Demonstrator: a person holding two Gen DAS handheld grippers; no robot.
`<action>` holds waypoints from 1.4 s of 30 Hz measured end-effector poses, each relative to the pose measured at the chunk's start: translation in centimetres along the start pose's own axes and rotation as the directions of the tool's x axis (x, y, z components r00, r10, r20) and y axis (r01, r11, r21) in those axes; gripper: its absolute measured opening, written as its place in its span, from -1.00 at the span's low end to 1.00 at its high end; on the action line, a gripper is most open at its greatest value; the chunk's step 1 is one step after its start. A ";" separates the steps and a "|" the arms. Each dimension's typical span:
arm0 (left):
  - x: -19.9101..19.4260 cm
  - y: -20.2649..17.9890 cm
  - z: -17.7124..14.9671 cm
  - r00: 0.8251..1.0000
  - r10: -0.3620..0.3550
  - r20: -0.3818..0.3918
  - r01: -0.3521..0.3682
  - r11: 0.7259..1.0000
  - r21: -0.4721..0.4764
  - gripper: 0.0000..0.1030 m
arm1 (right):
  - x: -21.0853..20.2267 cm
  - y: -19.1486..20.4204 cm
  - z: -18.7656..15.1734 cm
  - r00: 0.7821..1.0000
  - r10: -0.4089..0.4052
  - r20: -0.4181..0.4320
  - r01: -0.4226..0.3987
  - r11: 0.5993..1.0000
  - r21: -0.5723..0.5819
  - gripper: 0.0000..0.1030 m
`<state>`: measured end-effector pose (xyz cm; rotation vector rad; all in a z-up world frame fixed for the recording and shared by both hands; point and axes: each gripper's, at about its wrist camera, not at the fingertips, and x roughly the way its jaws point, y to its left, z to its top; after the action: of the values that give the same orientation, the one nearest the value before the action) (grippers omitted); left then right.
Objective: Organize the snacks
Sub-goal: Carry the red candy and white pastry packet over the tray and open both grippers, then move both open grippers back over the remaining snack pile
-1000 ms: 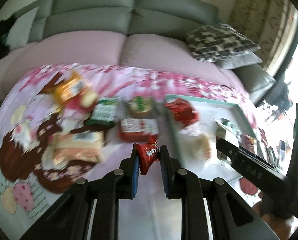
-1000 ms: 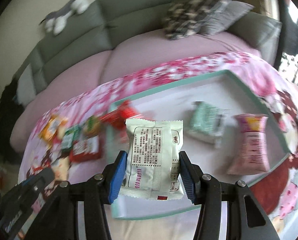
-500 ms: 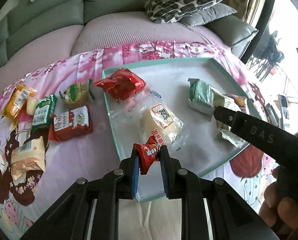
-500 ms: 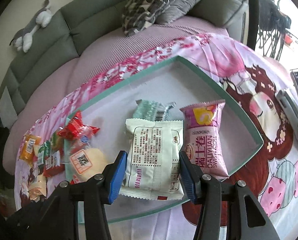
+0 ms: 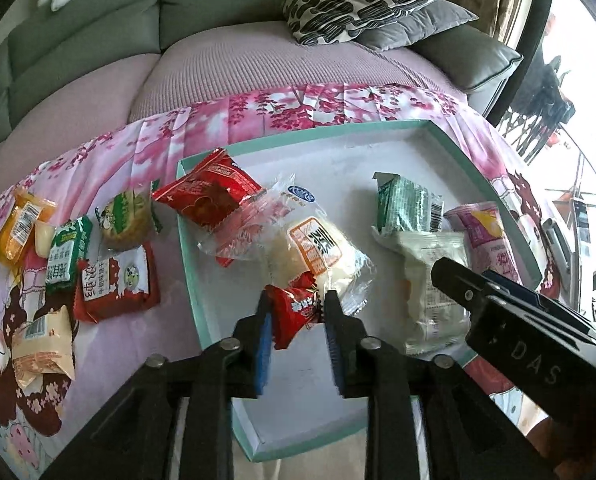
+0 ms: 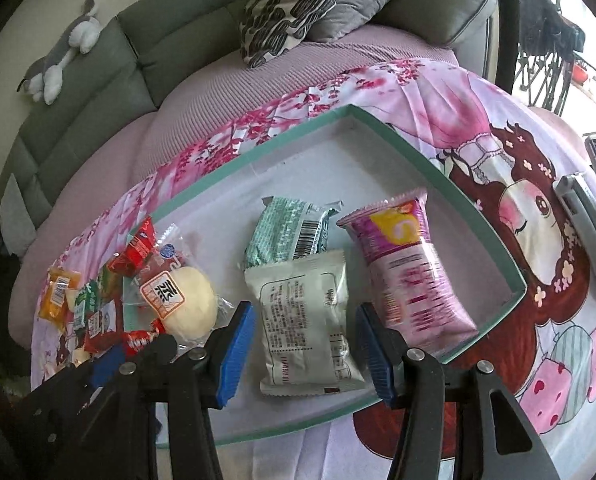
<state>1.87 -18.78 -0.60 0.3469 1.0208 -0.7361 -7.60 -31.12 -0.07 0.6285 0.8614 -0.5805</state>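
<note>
The left gripper (image 5: pixel 296 314) hangs over the near part of the teal-rimmed tray (image 5: pixel 185 224), and the small red snack packet (image 5: pixel 293 310) sits between its 2 blue pads; its jaws have just been opening, a gap shows beside the right pad, and the packet leans toward the left pad, so whether that pad touches it cannot be told. Just beyond the fingertips lies a clear-wrapped pale bun (image 5: pixel 318 248) with an orange label, and farther out to the left a larger red packet (image 5: pixel 209 192) rests on the tray's corner. The right gripper (image 6: pixel 304 332) also stands over the tray, and its jaws have just been opening too: the white snack packet (image 6: pixel 304 320) lies flat on the tray floor between the 2 blue pads, with clear space on both sides, so nothing is clamped. Beyond that packet, touching its far edge, is a green wrapper (image 6: pixel 285 232); just right of the right finger lies a pink packet (image 6: pixel 406 272). To the left of the tray, 5 more snacks (image 5: pixel 57 256) lie on the pink patterned cloth (image 5: pixel 257 116).
</note>
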 end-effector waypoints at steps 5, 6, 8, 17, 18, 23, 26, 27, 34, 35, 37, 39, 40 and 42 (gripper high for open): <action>-1.1 0.3 -0.1 1.000 0.013 0.000 -0.013 1.000 -0.005 -0.22 | -0.9 0.2 0.1 1.000 0.015 0.021 -0.014 1.000 -0.008 0.10; -1.5 0.4 0.0 1.000 0.014 0.007 -0.014 1.000 -0.008 -0.19 | -1.0 0.2 0.1 1.000 0.014 0.025 -0.014 1.000 -0.009 0.10; -2.2 0.7 0.0 1.000 0.017 0.021 -0.017 1.000 -0.011 -0.05 | -1.0 0.2 0.1 1.000 0.011 0.025 -0.011 1.000 -0.009 0.14; -3.6 3.5 -0.3 0.994 0.103 0.041 -0.099 0.992 -0.082 0.51 | -0.3 0.4 0.0 1.000 -0.011 0.005 0.011 1.000 -0.028 0.66; -3.8 4.2 -0.3 0.992 0.115 0.047 -0.109 0.988 -0.107 0.62 | -0.3 0.5 0.0 1.000 -0.012 0.007 0.013 0.999 -0.033 0.73; -3.8 8.6 -1.0 0.975 0.216 0.052 -0.194 0.942 -0.274 0.79 | 0.0 0.9 -0.1 1.000 -0.006 0.003 0.006 0.998 -0.056 1.00; -4.0 10.1 -1.4 0.955 0.293 0.051 -0.262 0.910 -0.323 0.86 | 0.2 1.3 -0.1 1.000 -0.009 0.006 0.009 0.998 -0.069 1.00; -4.0 10.5 -1.4 0.948 0.313 0.053 -0.280 0.901 -0.331 0.87 | 0.2 1.5 -0.1 1.000 -0.007 0.011 0.008 0.997 -0.073 1.00; -4.3 12.4 -0.7 0.922 0.386 0.040 -0.348 0.867 -0.357 0.99 | -0.6 3.7 0.5 0.992 0.068 0.104 -0.057 0.993 -0.100 1.00; -4.3 12.8 -0.6 0.918 0.395 0.038 -0.356 0.862 -0.360 0.99 | -0.6 4.2 0.5 0.991 0.070 0.113 -0.058 0.992 -0.108 1.00; -4.3 13.6 -0.3 0.910 0.413 0.029 -0.373 0.849 -0.375 0.99 | -0.4 5.2 0.4 0.989 0.078 0.122 -0.063 0.991 -0.121 1.00; -4.6 14.4 -0.1 0.910 0.414 0.032 -0.368 0.839 -0.400 0.99 | -0.1 5.9 0.4 0.990 0.084 0.118 -0.069 0.990 -0.127 1.00; -4.7 14.9 -0.1 0.910 0.412 0.036 -0.362 0.836 -0.412 0.99 | 0.0 6.2 0.3 0.990 0.086 0.116 -0.071 0.989 -0.128 1.00; -4.8 15.6 -0.2 0.911 0.411 0.036 -0.358 0.831 -0.426 0.99 | 0.2 7.2 0.3 0.989 0.086 0.123 -0.069 0.988 -0.135 1.00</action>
<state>11.15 -5.64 2.36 0.1274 0.9191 -0.1606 -2.42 -26.48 1.81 0.4976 0.7442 -0.4845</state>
